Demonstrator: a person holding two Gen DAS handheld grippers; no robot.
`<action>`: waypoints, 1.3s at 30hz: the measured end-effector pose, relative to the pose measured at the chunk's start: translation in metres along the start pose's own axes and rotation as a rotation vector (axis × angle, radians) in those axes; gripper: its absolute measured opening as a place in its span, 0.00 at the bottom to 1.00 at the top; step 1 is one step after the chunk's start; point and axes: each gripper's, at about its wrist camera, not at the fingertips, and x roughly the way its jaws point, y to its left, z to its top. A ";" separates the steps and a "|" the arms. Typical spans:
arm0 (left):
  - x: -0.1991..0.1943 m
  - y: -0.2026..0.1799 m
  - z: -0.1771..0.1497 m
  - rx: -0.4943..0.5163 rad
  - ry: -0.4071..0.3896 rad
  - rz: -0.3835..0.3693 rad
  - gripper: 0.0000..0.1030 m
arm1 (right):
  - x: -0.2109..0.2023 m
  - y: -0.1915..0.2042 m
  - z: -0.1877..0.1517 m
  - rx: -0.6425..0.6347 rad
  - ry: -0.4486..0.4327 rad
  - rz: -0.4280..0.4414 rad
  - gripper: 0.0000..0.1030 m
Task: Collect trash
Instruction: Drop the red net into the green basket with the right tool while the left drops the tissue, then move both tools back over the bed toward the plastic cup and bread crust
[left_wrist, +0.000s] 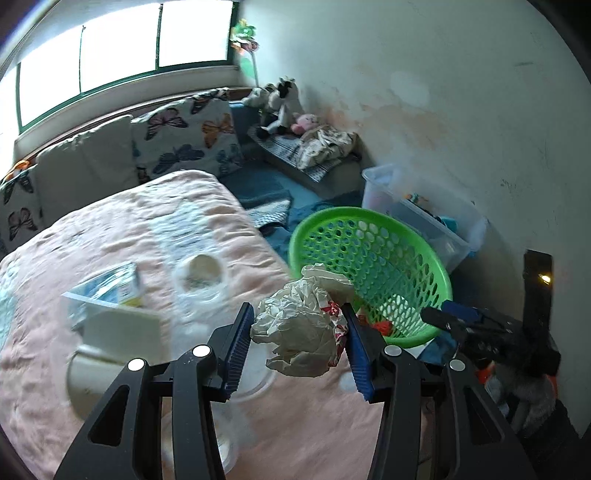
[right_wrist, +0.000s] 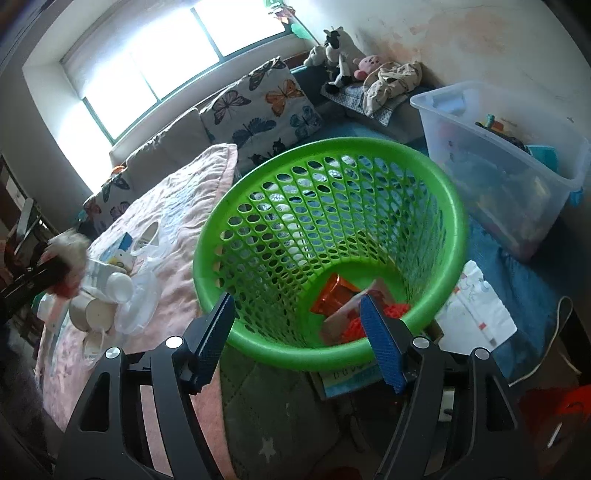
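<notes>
now the left gripper (left_wrist: 300, 325) clenches crumpled paper (left_wrist: 303, 325), right gripper (right_wrist: 297, 314) released; next, drop it into the green basket (left_wrist: 436, 273) at right of frame.

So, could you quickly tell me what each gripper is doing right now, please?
Left gripper: closed on the crumpled paper wrapper, near the green basket.
Right gripper: open, nothing between its jaws, above the basket.

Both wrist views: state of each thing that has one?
Left tool: shut on crumpled wrapper.
Right tool: open, nothing between its pads, above the basket.
Green basket: upright, orange and white scraps at the bottom.
Clear bin: lidless, holds items.
Paper cup: tipped over.
</notes>
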 end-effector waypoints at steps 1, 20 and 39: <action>0.008 -0.006 0.004 0.013 0.008 -0.005 0.45 | -0.003 0.001 -0.001 -0.003 -0.004 -0.002 0.69; 0.095 -0.071 0.019 0.084 0.139 -0.080 0.53 | -0.034 -0.020 -0.021 0.048 -0.038 -0.002 0.68; 0.029 -0.035 -0.001 0.026 0.026 -0.026 0.68 | -0.035 0.015 -0.028 -0.011 -0.020 0.056 0.69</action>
